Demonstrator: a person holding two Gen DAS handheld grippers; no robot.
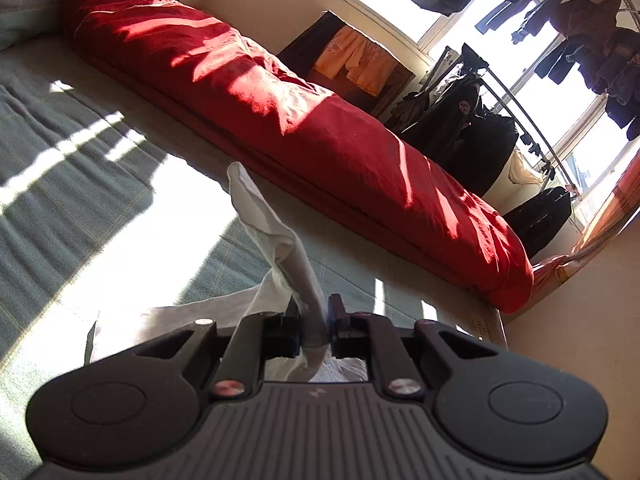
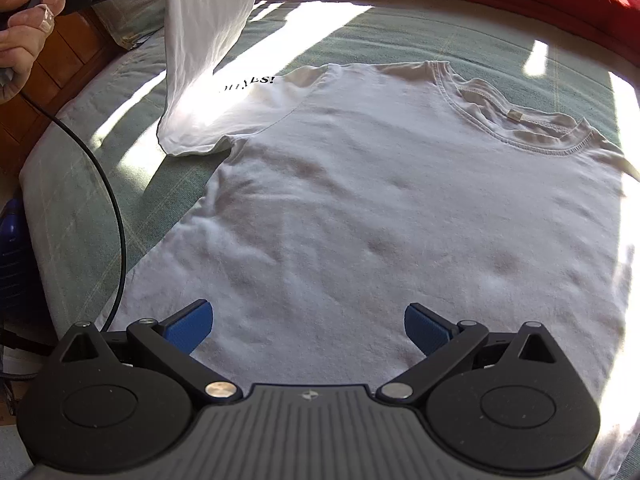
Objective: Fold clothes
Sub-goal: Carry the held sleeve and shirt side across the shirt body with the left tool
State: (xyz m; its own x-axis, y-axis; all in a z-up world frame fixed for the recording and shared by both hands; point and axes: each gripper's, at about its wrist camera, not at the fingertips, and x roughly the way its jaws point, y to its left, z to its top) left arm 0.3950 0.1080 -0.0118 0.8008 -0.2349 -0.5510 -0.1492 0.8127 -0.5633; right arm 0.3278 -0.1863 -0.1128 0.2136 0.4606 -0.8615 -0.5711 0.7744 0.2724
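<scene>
A white T-shirt lies flat on a green bedspread, collar toward a red duvet. The left gripper pinches the shirt's sleeve and holds it lifted off the bed. The right gripper hovers over the shirt's lower part, jaws spread wide, holding nothing.

From the left wrist we looked low and nearly level across the green bedcover toward the red duvet and the windows, close behind the left gripper. From the right wrist we looked steeply down, near the white T-shirt. Both views shared the bedcover, the duvet and the lifted sleeve.
</scene>
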